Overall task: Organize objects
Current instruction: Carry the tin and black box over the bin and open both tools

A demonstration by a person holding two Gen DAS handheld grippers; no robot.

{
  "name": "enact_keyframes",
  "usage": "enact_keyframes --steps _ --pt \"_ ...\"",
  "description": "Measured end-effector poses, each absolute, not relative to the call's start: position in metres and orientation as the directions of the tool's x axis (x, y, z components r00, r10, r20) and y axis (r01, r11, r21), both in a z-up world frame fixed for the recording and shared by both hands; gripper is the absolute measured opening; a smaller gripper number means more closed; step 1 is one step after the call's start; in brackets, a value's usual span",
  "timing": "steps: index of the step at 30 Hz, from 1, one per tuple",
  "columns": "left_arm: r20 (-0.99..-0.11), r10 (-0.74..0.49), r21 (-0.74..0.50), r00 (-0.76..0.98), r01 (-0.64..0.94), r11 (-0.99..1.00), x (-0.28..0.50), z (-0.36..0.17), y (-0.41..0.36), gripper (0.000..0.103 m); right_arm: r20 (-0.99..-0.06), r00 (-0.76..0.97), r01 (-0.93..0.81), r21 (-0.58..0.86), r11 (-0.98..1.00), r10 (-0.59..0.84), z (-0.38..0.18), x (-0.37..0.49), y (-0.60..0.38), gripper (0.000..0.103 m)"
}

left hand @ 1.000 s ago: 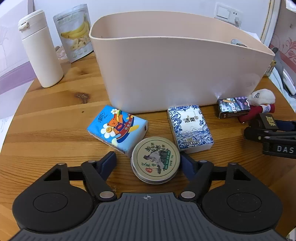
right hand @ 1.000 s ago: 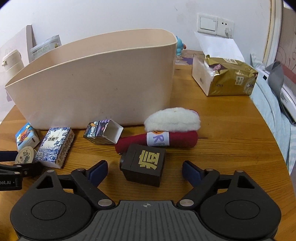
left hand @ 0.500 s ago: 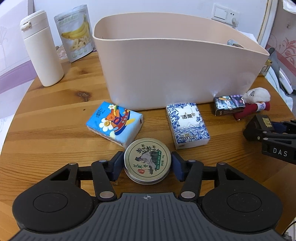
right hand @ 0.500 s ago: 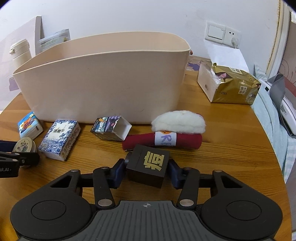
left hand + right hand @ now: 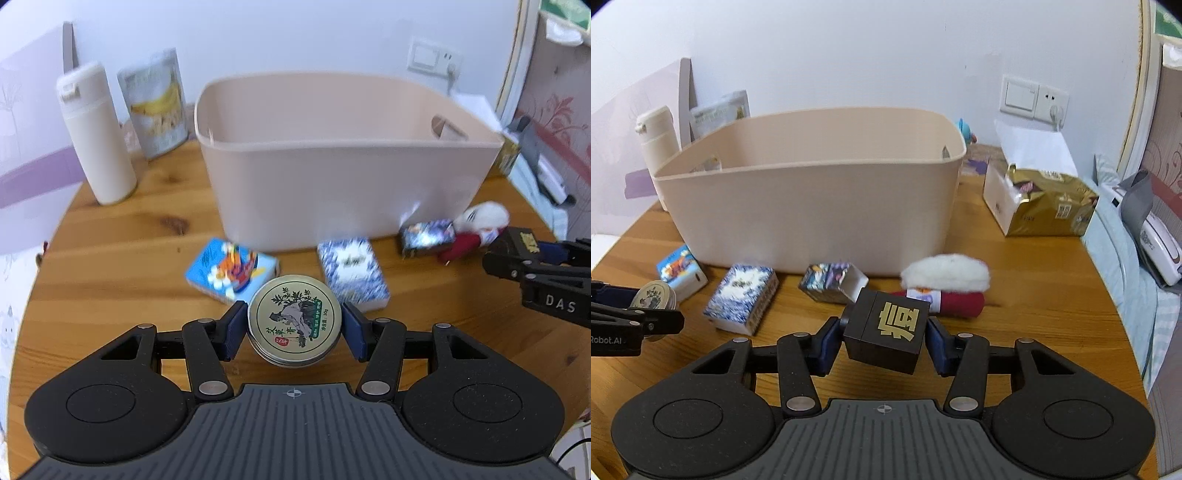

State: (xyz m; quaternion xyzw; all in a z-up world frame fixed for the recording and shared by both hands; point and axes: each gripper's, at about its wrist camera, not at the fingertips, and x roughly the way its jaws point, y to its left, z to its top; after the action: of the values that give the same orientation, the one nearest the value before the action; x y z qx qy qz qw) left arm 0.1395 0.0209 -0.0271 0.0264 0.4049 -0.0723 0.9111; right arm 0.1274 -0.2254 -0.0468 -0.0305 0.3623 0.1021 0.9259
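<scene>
Left gripper (image 5: 294, 330) clamped on tin (image 5: 294, 320), right gripper (image 5: 881, 339) on tilted box (image 5: 885, 330); may slip before bin (image 5: 812, 192).

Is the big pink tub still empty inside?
Cannot tell for sure. The tub shows only bare inner walls above its rim; its floor is hidden in both views. The round tin and black box are outside it.

Left wrist view: looks forward-down along own fingers, close over wooden table (image 5: 110, 258), facing beige bin (image 5: 351, 192). Right wrist view: same tilt, further right, facing bin (image 5: 812, 206). Shared: bin, table (image 5: 1034, 280), blue-white packet (image 5: 352, 275) (image 5: 742, 297).
</scene>
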Motion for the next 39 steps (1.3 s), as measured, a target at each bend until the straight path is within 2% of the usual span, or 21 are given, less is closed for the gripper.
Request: enact_keyframes --steps 23,29,39 --pt "-0.580 -0.121 0.030 0.805 0.169 0.985 0.163 0.051 0.014 0.056 -0.507 0.844 -0.198 0.004 0.980 0.173 0.030 0.126 -0.236 0.046" --pt "-0.577 -0.125 0.015 0.807 0.163 0.986 0.184 0.052 0.011 0.056 -0.485 0.858 -0.204 -0.014 0.979 0.171 0.041 0.142 -0.232 0.046" --pt "-0.632 -0.108 -0.001 0.768 0.138 0.990 0.227 0.033 0.008 0.056 -0.489 0.851 -0.216 0.007 0.976 0.192 0.042 0.178 -0.226 0.047"
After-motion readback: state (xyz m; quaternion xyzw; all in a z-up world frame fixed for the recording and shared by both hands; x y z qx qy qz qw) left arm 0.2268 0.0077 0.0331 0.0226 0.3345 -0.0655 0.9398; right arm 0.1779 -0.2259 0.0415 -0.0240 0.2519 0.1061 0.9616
